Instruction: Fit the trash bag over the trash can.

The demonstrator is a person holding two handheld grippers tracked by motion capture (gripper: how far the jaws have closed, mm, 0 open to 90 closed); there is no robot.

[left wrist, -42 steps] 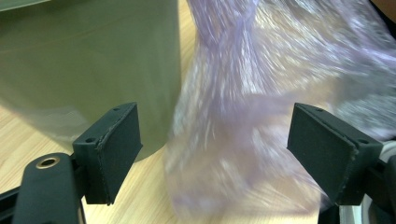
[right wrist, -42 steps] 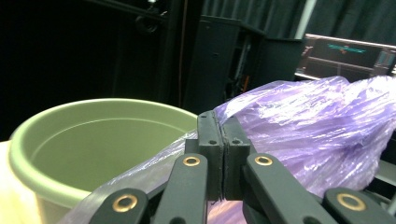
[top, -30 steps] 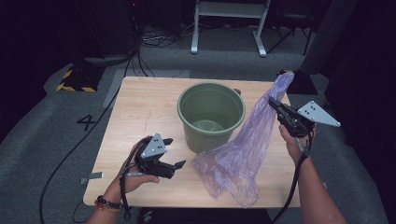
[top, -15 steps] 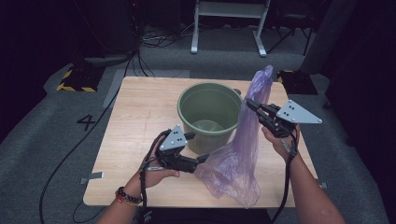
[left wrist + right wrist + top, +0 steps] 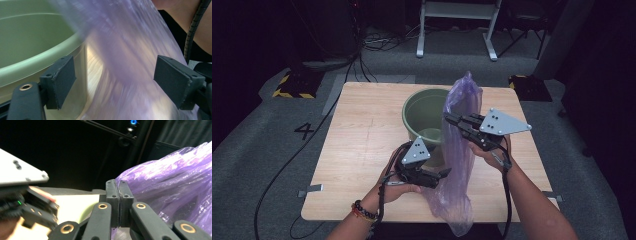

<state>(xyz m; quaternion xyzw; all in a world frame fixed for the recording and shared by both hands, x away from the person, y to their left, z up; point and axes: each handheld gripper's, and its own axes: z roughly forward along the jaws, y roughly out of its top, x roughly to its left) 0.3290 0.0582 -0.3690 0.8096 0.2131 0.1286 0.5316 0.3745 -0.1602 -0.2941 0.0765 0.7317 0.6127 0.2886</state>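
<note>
A thin purple plastic bag (image 5: 458, 150) hangs upright in front of a green bucket (image 5: 422, 112) on the wooden table (image 5: 357, 130). My right gripper (image 5: 448, 118) is shut on the bag's upper part, its jaws pressed together (image 5: 117, 195) with the purple plastic bag (image 5: 172, 190) beside them. My left gripper (image 5: 443, 173) is open at the bag's lower part; the purple film (image 5: 130, 65) lies between its two pads (image 5: 62, 75), apart from both. The bucket rim (image 5: 37, 60) is just left of that gripper.
The bag's bottom hangs past the table's front edge (image 5: 362, 216). A black cable (image 5: 287, 160) runs over the grey floor at the left. A white stand (image 5: 457, 30) is behind the table. The left half of the table is bare wood.
My right gripper carried the bag leftward, in front of the bucket, and raised it upright. My left gripper moved right up to the bag's lower part.
</note>
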